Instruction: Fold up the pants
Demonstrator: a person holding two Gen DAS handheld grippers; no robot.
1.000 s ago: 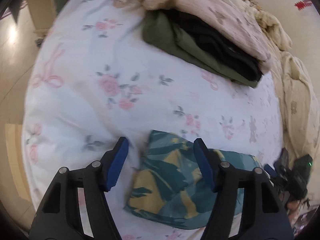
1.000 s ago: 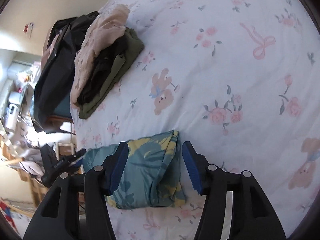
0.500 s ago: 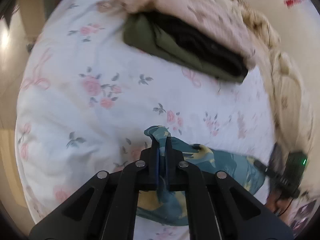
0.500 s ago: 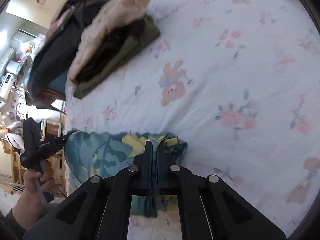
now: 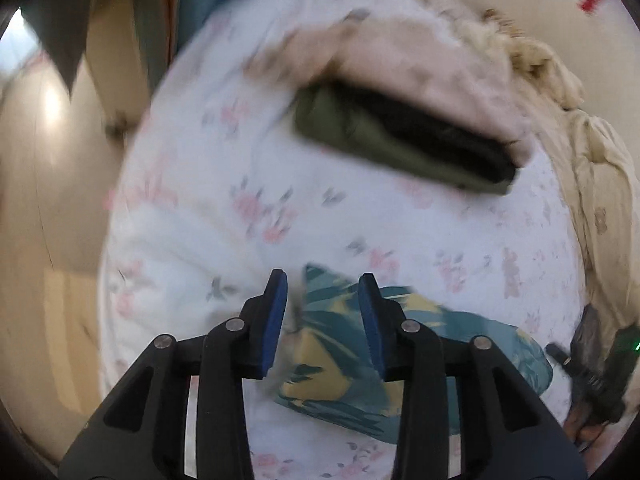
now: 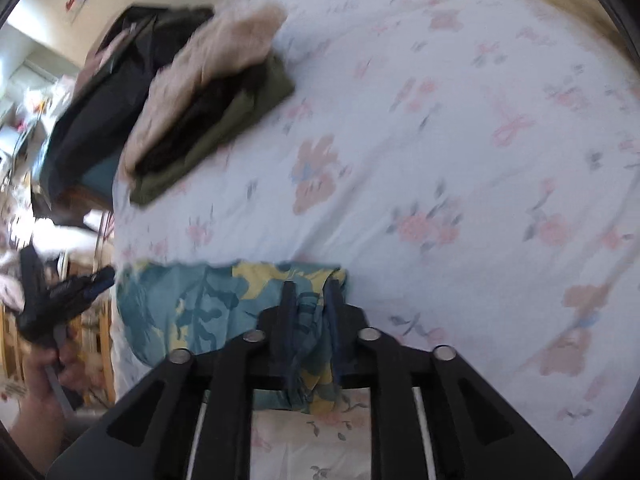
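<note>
The folded pants (image 5: pixel 420 356), teal with a yellow leaf print, lie on the floral bedsheet (image 5: pixel 280 184) near its front edge. My left gripper (image 5: pixel 324 292) is open, its blue pads on either side of the pants' near corner, not touching. In the right wrist view the pants (image 6: pixel 192 308) lie as a folded bundle. My right gripper (image 6: pixel 310 292) has its jaws a little apart with the pants' right end between them, and the cloth hangs there loosely.
A pile of folded clothes, olive, black and pink (image 5: pixel 404 120), lies at the back of the bed; it also shows in the right wrist view (image 6: pixel 208 108). A beige duvet (image 5: pixel 580 152) lies at the right. The floor is at the left.
Both grippers were shut on the pants half a second ago. Now the left one has opened and let go, and the right one has opened slightly. Both views shifted and are blurred.
</note>
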